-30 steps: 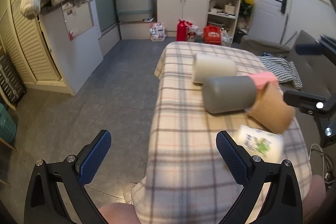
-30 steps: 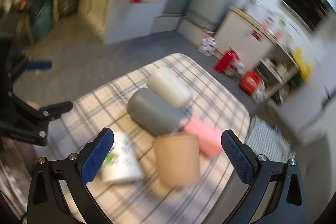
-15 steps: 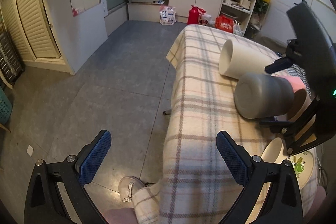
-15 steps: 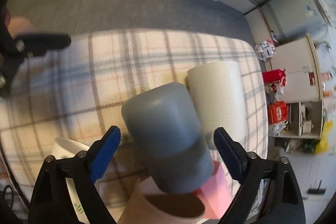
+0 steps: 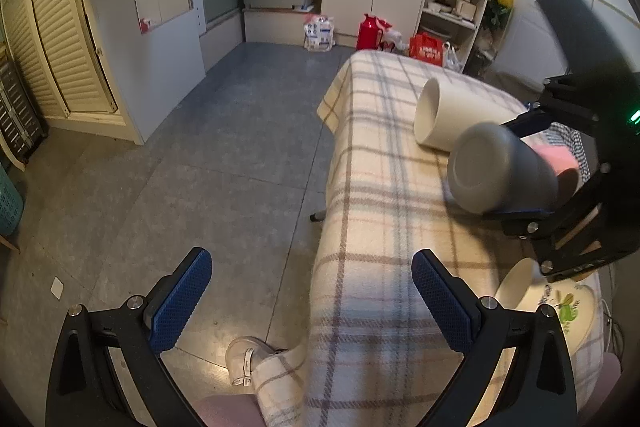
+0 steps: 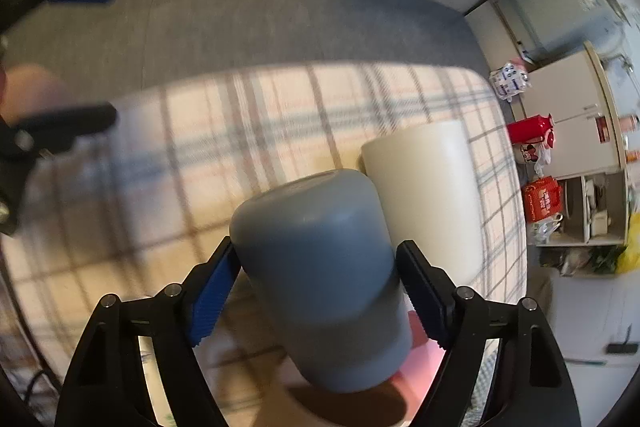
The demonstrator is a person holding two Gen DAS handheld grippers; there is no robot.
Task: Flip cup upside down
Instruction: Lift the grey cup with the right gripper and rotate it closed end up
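Right gripper [image 6: 316, 291]: jaws straddle the grey cup [image 6: 320, 279], one blue pad on each flank, pads at or nearly at the wall. Contact not certain; frame is blurred. Grip reads as narrowed around the cup, not confirmed clamped.

Grey cup: lower centre of the right wrist view, lying on its side on the plaid cloth [image 6: 168, 155]. Long axis runs along the fingers, closed base toward the top of the frame, mouth back toward the gripper body. In the left wrist view the cup [image 5: 500, 171] sits at right centre, base facing that camera.

White cup [image 6: 428, 195] lies just beside it on the right, parallel. Pink cup [image 6: 424, 351] shows below.

Left gripper [image 5: 312, 295]: wide apart, holding nothing, low in its frame, well apart from the grey cup. Right arm is the nearer.

Judgement: the flip turns on rolling the wrist so the base ends up on top.
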